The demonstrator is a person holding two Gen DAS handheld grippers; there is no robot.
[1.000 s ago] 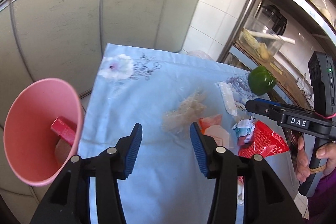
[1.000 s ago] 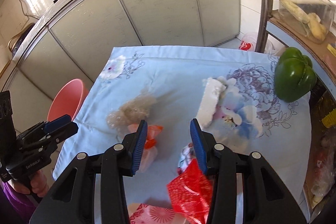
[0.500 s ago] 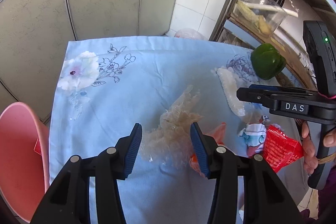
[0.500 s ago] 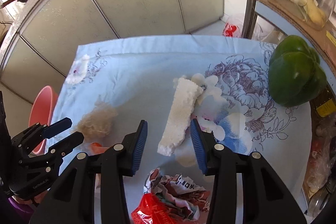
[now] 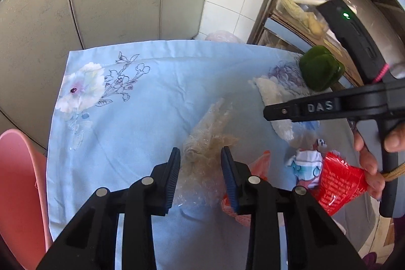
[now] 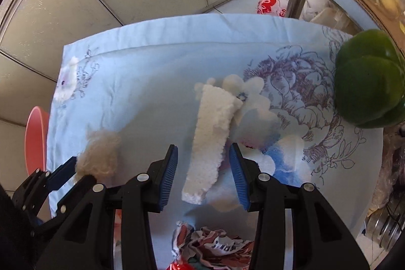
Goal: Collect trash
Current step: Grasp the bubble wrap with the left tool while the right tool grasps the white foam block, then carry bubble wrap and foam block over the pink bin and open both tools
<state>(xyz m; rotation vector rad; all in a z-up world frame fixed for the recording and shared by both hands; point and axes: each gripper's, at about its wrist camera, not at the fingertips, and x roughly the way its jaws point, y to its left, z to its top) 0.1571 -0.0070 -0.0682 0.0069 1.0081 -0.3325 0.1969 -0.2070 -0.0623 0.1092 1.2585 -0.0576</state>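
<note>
While the left gripper [image 5: 200, 177] closes its jaws, the crumpled clear plastic wad [image 5: 202, 151] sits between them on the blue floral tabletop [image 5: 131, 118], pads not yet pressing it. Jaws apart, the right gripper [image 6: 203, 172] straddles the near end of the white foam strip [image 6: 210, 143], untouched. Beside the tabletop's left edge stands a pink bin [image 5: 17, 194].

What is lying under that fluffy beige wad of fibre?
The fluffy beige wad rests on clear crinkled plastic over the blue flowered cloth. An orange wrapper peeks out beside it; anything directly beneath is hidden.
</note>
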